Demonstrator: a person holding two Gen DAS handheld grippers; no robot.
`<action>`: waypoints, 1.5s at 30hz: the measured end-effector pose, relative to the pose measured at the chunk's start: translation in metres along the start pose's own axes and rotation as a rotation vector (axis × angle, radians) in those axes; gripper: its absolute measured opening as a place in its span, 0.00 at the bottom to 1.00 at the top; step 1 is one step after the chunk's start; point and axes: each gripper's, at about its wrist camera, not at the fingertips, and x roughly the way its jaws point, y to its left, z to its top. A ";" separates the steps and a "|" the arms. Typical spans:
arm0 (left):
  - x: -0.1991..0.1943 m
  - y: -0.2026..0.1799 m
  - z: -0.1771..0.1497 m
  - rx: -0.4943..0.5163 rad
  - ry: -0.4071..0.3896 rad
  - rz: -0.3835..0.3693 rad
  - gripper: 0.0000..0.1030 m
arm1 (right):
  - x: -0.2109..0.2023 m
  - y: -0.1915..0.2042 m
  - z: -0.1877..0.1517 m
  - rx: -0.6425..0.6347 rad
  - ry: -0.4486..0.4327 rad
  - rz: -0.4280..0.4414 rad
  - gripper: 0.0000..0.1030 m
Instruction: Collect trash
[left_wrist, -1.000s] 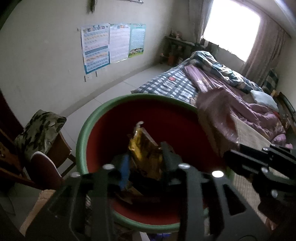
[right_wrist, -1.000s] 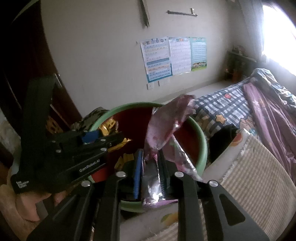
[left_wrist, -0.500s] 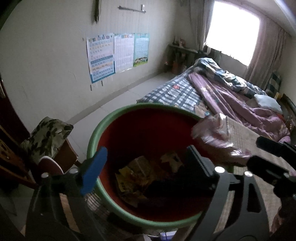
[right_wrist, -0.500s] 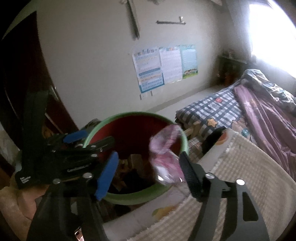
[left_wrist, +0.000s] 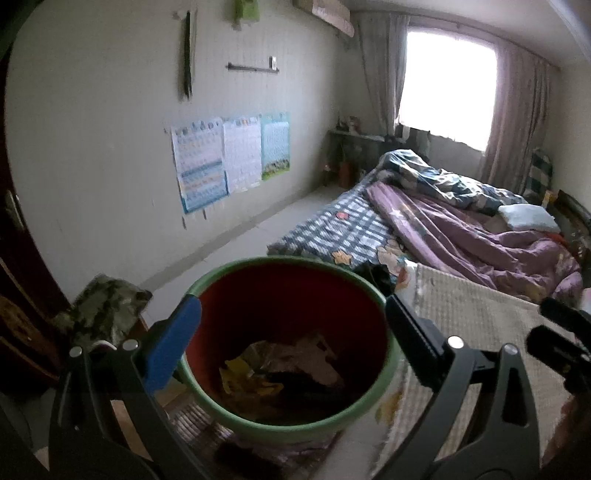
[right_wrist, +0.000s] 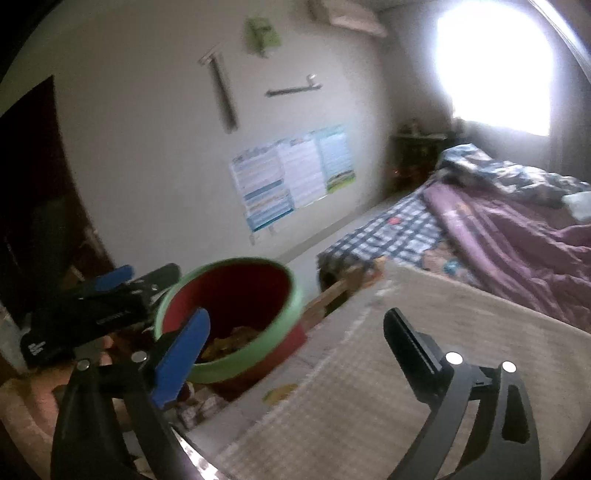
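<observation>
A red bin with a green rim (left_wrist: 255, 424) stands beside the bed and holds several wrappers (left_wrist: 284, 373), gold and pinkish. My left gripper (left_wrist: 291, 325) is open and empty, above the bin's mouth. My right gripper (right_wrist: 295, 332) is open and empty, over the woven mat's edge, right of the bin (right_wrist: 280, 332). The left gripper also shows in the right wrist view (right_wrist: 110, 295), left of the bin. The right gripper's tips (left_wrist: 557, 328) show at the right edge of the left wrist view.
A beige woven mat (right_wrist: 424, 332) covers the near end of the bed. A purple quilt (left_wrist: 461, 236) and plaid sheet (left_wrist: 343, 229) lie beyond. A chair with a camouflage cushion (left_wrist: 107, 310) stands left of the bin. Posters (left_wrist: 229, 158) hang on the wall.
Both grippers opened and dropped their wrappers into the bin, the left a gold one, the right a pink one. Both have since drawn back and up; the right has swung right over the mat.
</observation>
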 end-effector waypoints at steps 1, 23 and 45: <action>-0.004 -0.008 0.001 0.013 -0.014 0.026 0.95 | -0.009 -0.003 -0.001 0.002 -0.016 -0.019 0.91; -0.047 -0.059 -0.004 -0.002 -0.007 -0.095 0.95 | -0.062 -0.044 -0.036 0.030 -0.202 -0.375 0.93; -0.046 -0.054 -0.004 -0.016 0.022 -0.130 0.95 | -0.060 -0.046 -0.050 0.023 -0.167 -0.390 0.93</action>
